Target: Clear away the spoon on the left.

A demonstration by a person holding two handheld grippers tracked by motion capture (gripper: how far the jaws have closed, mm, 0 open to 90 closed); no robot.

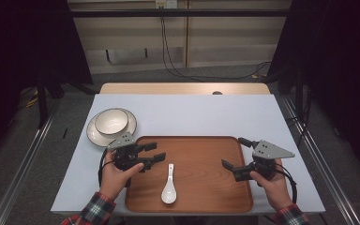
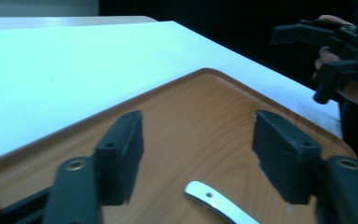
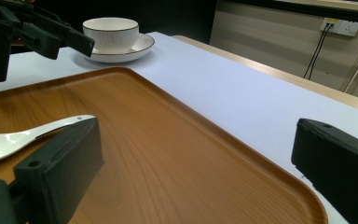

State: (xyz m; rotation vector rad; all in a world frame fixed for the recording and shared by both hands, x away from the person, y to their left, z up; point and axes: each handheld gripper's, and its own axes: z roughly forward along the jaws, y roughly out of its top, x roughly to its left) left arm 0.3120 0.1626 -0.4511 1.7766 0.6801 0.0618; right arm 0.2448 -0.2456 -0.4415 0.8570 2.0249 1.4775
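Note:
A white ceramic spoon point(image 1: 168, 187) lies on the wooden tray point(image 1: 201, 159), bowl end toward the front edge. My left gripper point(image 1: 157, 151) hovers over the tray's left part, just left of the spoon's handle point(image 2: 214, 200). Its jaws stand open with nothing between them, and the handle tip lies below them. My right gripper point(image 1: 232, 152) is at the tray's right edge, open wide and empty. In the right gripper view the spoon point(image 3: 18, 137) lies past my left-hand jaw, apart from it.
A white bowl point(image 1: 111, 121) sits on a white plate point(image 1: 93, 133) on the light tablecloth, behind the tray's left corner. Bare cloth stretches behind the tray. Cables run over the floor beyond the table's far wooden edge point(image 1: 183, 88).

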